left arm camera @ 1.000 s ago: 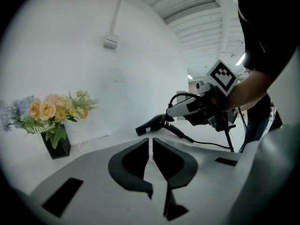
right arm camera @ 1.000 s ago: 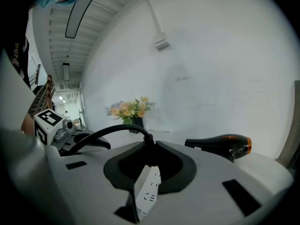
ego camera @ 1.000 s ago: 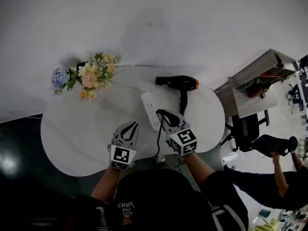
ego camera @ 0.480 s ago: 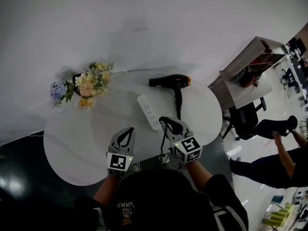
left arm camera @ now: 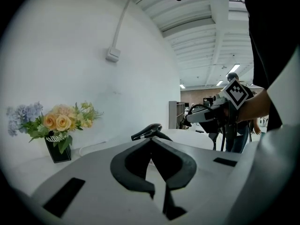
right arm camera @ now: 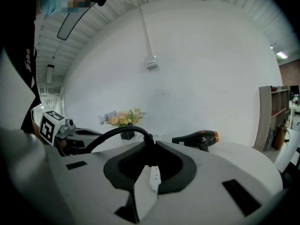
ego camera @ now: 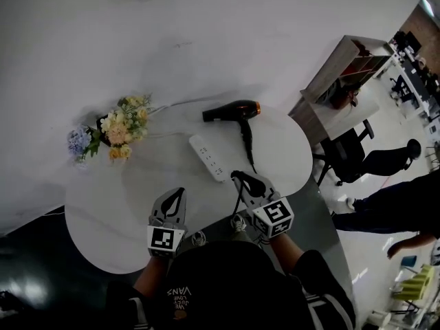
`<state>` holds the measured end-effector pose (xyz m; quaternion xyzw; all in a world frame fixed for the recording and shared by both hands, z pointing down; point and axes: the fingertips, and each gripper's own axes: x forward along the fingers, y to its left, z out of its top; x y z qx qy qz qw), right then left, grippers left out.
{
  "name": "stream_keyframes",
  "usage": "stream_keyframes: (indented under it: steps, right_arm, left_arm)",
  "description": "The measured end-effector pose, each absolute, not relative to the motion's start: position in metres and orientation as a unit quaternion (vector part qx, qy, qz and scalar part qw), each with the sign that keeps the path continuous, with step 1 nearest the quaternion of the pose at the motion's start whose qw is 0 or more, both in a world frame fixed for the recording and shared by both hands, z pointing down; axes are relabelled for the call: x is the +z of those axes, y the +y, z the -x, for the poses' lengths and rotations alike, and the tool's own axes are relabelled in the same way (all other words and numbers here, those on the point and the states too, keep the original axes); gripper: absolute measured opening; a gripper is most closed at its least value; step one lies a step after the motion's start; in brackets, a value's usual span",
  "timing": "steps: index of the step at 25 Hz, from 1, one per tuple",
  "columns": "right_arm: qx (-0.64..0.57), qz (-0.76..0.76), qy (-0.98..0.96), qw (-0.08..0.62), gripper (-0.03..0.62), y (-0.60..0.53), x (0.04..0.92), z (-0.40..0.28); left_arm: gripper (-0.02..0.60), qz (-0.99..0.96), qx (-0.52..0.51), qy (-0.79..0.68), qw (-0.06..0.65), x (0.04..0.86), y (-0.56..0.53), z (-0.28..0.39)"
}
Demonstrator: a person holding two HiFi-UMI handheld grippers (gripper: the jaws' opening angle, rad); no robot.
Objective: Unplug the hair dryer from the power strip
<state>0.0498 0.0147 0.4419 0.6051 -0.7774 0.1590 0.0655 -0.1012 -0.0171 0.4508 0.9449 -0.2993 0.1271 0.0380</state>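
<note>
— What colours are on the hair dryer (ego camera: 234,110)?
— Black, with an orange band at one end. Its plug (right arm camera: 148,146) and cord (right arm camera: 110,135) are black too.
— The power strip (ego camera: 208,158)?
— White, like the table (ego camera: 103,205) and the wall (ego camera: 275,19).
— The flowers (ego camera: 117,128)?
— Peach, yellow and pale blue, with green leaves, in a black vase (left arm camera: 57,150).
— The tools?
— The left gripper (ego camera: 180,191) and right gripper (ego camera: 237,176) are grey, black inside the jaws. The marker cubes (ego camera: 278,212) carry black-and-white squares.
</note>
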Motion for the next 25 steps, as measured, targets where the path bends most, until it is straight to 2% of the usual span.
stream_keyframes:
  steps: [13, 25]
  right_arm:
    - [0.171, -0.62, -0.763, 0.069, 0.075, 0.038, 0.455, -0.045]
    - [0.198, -0.612, -0.764, 0.041, 0.074, 0.033, 0.454, -0.039]
  left_arm:
    - [0.018, -0.95, 0.122, -0.285, 0.036, 0.448, -0.002, 0.114]
    - [0.018, -0.95, 0.127, -0.283, 0.023, 0.452, -0.001, 0.11]
